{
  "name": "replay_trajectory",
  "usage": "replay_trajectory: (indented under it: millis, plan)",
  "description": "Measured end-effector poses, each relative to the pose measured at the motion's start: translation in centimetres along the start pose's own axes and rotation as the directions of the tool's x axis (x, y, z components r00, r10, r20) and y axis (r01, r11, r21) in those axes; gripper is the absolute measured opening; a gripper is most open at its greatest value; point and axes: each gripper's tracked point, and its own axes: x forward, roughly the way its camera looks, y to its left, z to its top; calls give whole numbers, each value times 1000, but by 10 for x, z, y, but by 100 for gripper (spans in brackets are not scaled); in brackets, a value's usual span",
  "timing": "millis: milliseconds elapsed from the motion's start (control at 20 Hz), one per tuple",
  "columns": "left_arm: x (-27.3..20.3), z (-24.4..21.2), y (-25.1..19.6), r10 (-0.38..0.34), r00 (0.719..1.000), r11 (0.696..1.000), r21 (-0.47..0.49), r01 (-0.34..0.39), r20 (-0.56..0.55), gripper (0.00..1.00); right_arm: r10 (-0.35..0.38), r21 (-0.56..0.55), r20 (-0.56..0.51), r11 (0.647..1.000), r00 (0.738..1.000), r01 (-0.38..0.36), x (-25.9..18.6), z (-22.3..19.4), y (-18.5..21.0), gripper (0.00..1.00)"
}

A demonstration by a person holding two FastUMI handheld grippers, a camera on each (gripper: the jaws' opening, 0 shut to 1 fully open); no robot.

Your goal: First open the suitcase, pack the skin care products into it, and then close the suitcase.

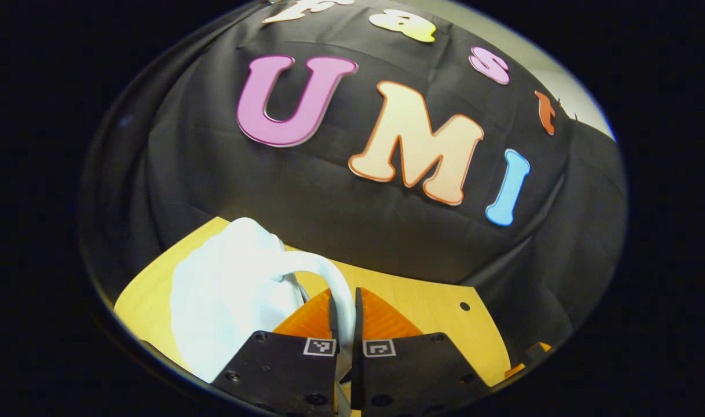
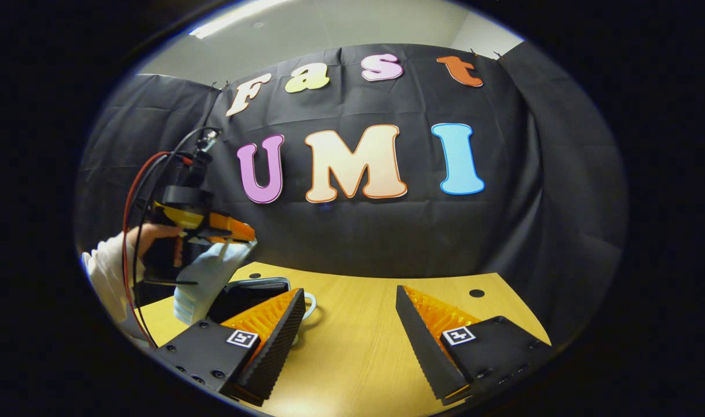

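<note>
Left claw (image 1: pixel 345 324) pinching white loop of pale pouch (image 1: pixel 230 295), hanging just left | right claw (image 2: pixel 349 324) gaping, idle | dark suitcase (image 2: pixel 248 295) lying on tabletop (image 2: pixel 358 353), nearer left claw

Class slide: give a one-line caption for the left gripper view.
Left gripper shut on the white suitcase's handle, lifting its lid above the wooden table.

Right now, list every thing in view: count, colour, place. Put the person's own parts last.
Suitcase: one, white, its lid raised at the table's left side; a dark interior shows beneath.
Suitcase handle: one, white, clamped between the left gripper's fingers.
Table: one, light wood, with small dark holes.
Left gripper: one, orange and black, shut on the suitcase handle.
Right gripper: one, orange and black, open above the table.
Hand: one, holding the left gripper; white sleeve.
</note>
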Motion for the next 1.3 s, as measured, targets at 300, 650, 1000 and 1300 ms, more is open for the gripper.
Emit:
replay_trajectory:
  millis: [300,650,1000,1300]
  plan:
    - [50,-58,-26,21,998,999,51,-18,-62,10,44,-14,-9,999,999,-44,-3,-5,-26,99]
    - [35,-45,-43,-13,999,998,60,10,39,67,58,10,-9,998,998,-58,-18,-11,-53,100]
    - [-60,-2,-54,-14,971,994,112,-14,240,96,16,13,52,1000,999,-16,-32,11,-36,97]
    - [-145,3,-42,12,949,981,178,-71,314,95,-39,26,122,999,992,37,-59,41,-5,97]
